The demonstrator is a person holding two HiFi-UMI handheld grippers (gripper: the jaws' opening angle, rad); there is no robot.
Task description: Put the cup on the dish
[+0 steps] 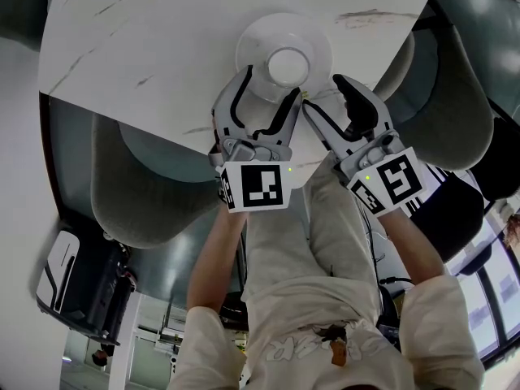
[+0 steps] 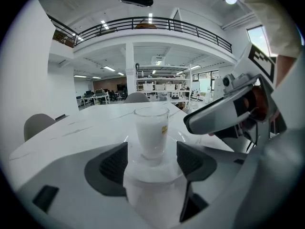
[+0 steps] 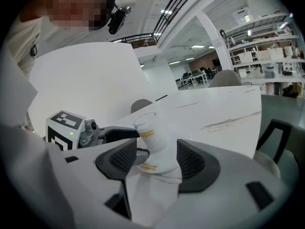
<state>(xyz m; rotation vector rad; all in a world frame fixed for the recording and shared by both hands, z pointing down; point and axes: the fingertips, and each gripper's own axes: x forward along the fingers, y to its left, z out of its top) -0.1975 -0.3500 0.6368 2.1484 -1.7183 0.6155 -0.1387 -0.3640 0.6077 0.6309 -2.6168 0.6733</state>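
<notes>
Nearest me, the left tool [image 2: 152, 152] has its jaws spread wide with nothing pressed between the pads. The right tool [image 3: 153, 162] is beside it, also open and empty. Straight ahead of the left tool, at the mouth of its jaws with a gap on each side, the cup [image 2: 151, 130] stands upright on the white dish [image 2: 180, 136]. The dish rests on the marbled tabletop [image 1: 146, 39]. The left tool is nearer the cup. The placing looks done, so I'd expect it to pull straight back without brushing the cup.
</notes>
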